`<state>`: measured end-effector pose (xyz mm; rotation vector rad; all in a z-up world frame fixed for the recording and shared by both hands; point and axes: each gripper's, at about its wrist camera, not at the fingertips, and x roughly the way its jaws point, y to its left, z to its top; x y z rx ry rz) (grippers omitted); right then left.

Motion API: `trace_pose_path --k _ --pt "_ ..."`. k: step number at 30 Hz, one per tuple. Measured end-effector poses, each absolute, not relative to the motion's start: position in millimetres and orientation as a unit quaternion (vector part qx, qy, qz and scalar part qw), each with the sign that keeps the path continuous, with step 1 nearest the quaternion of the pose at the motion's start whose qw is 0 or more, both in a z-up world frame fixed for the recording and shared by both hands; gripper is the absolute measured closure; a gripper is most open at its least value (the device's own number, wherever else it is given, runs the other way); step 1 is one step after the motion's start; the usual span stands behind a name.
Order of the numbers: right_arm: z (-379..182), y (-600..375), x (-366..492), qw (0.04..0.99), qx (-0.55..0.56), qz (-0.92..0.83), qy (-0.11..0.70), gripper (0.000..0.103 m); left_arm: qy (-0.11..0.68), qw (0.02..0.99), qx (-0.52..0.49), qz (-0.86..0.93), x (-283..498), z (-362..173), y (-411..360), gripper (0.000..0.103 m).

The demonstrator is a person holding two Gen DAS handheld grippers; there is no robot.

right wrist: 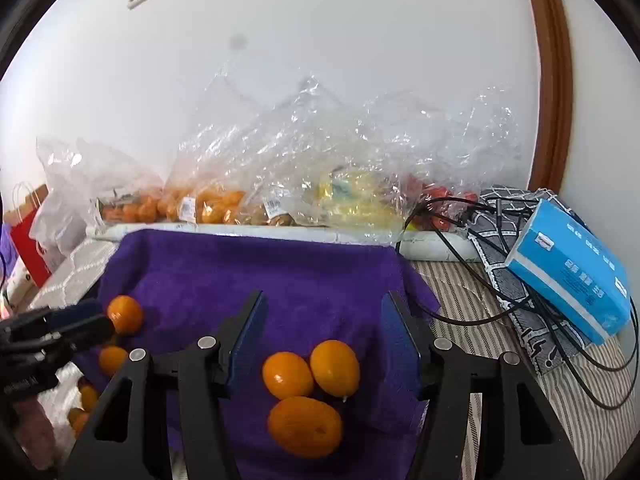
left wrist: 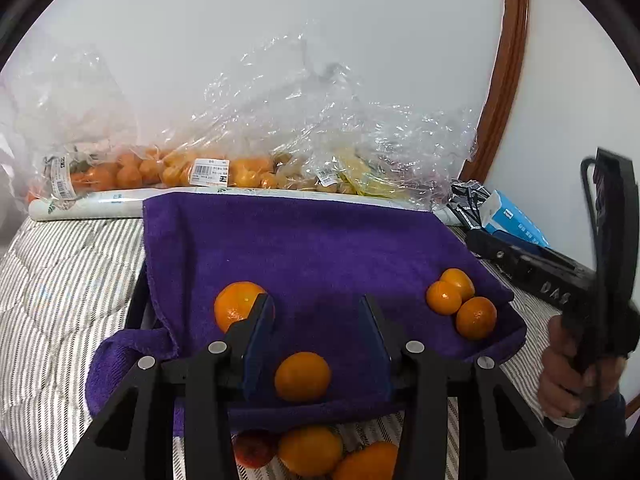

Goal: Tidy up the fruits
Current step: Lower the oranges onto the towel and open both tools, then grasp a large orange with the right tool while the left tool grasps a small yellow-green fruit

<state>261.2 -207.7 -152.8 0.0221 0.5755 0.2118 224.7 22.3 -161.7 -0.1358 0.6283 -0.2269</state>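
Both grippers (left wrist: 316,320) (right wrist: 322,320) gape over oranges (right wrist: 306,426) on purple towel (left wrist: 312,248) (striped bedding (left wrist: 60,280), white wall (right wrist: 360,40)).

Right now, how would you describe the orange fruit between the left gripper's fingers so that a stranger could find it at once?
Find the purple towel spread on the striped bedding. Near its front edge, one small round orange fruit lies alone between the blue-padded fingers of the open left gripper. Unlike the cluster of three orange fruits at the towel's right side, it touches no other fruit.

A striped bed (left wrist: 60,300) carries a purple towel (left wrist: 312,248); behind the towel lie a white roll (left wrist: 88,206) and clear fruit bags (left wrist: 208,168), right of it a blue box (right wrist: 568,272).
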Motion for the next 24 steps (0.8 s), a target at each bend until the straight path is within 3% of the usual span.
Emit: trace_pose_path --k 9,24 --pt "-130.2 -195.3 212.3 0.945 0.006 0.091 0.313 0.044 0.284 0.951 -0.069 -0.096 198.1 -156.0 38.0 0.061" --pt "-144.8 -147.7 138.1 0.942 -0.017 0.091 0.322 0.044 0.302 0.948 -0.086 -0.054 155.3 -164.5 94.0 0.06"
